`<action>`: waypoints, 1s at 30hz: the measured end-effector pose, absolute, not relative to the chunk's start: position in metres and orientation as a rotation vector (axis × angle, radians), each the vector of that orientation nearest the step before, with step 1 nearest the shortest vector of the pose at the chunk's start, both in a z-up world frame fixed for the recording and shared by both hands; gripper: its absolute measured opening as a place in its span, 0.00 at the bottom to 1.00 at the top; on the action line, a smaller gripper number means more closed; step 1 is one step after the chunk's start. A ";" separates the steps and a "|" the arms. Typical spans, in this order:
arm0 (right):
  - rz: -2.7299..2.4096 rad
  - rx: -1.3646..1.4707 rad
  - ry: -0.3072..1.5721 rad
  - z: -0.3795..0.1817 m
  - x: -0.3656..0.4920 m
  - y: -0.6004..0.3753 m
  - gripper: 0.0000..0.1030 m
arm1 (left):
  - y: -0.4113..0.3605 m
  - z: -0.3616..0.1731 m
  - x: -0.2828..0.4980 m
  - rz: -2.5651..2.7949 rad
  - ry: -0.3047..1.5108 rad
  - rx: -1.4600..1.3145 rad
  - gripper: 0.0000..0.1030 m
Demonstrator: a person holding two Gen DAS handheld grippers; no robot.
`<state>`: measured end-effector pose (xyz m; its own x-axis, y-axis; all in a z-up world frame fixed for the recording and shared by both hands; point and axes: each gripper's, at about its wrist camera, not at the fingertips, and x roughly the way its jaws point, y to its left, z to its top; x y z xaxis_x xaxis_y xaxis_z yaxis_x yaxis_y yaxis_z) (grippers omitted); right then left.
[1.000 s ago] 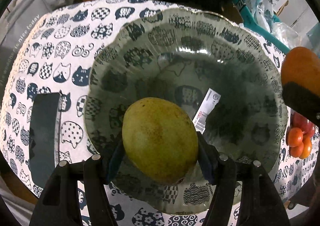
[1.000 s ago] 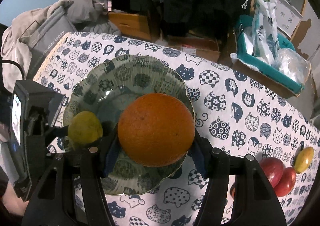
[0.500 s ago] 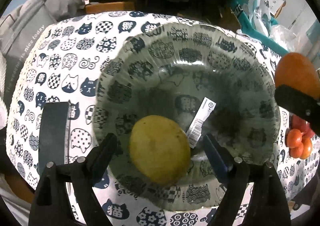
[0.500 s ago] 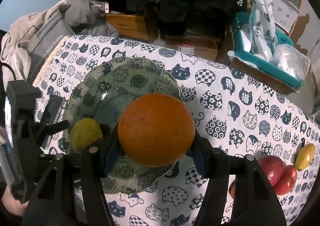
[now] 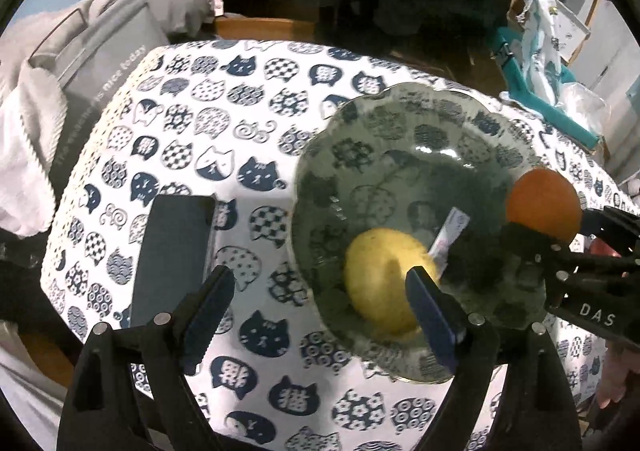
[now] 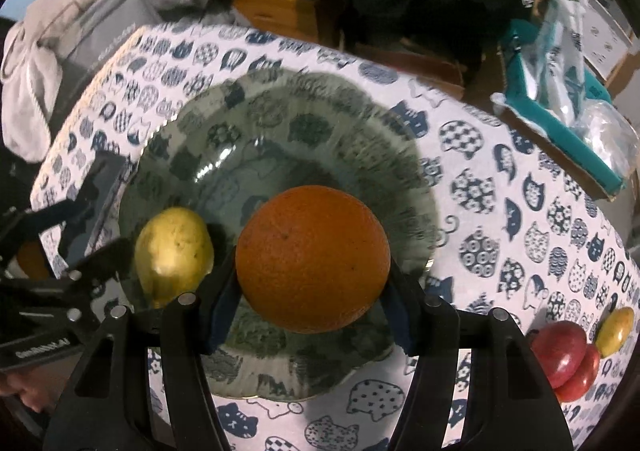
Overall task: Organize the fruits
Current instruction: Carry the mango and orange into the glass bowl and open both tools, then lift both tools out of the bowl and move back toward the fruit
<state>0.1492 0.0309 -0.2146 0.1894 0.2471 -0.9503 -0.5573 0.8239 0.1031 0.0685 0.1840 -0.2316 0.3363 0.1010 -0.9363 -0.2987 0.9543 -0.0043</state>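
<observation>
A yellow-green fruit (image 5: 380,283) (image 6: 174,251) lies in the clear glass bowl (image 5: 400,123) (image 6: 340,139) on the cat-print tablecloth. My left gripper (image 5: 320,311) hangs open above the bowl's left edge. Nothing is between its fingers, though the right fingertip (image 5: 428,311) overlaps the fruit in the picture. My right gripper (image 6: 310,295) is shut on a large orange (image 6: 312,259) (image 5: 544,207) and holds it over the bowl, to the right of the yellow-green fruit. A barcode sticker (image 5: 450,235) shows at the bowl's bottom.
A flat black device (image 5: 172,259) lies left of the bowl. Red fruits (image 6: 568,355) and a small yellow one (image 6: 614,331) sit at the table's right. A grey bag (image 5: 92,63) stands at the far left, and a teal tray (image 6: 560,131) with plastic bags beyond the table.
My left gripper opened and let the yellow-green fruit down into the bowl, then rose and drew back to the left. My right gripper sank with the orange to just above the bowl.
</observation>
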 end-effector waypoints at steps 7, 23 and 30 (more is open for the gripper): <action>0.600 -0.365 1.306 -0.234 0.140 0.046 0.62 | 0.193 -0.235 0.060 0.279 1.203 -0.187 0.86; 0.645 -0.404 1.327 -0.246 0.129 0.054 0.72 | 0.201 -0.229 0.054 0.296 1.191 -0.201 0.86; 0.640 -0.364 1.265 -0.222 0.132 0.047 0.75 | 0.203 -0.218 0.052 0.299 1.168 -0.213 0.86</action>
<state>0.1316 0.0472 -0.2217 0.1625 0.2430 -0.9563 -0.6266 0.7741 0.0902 0.0517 0.2030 -0.2175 0.3597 0.1202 -0.9253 -0.3391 0.9407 -0.0096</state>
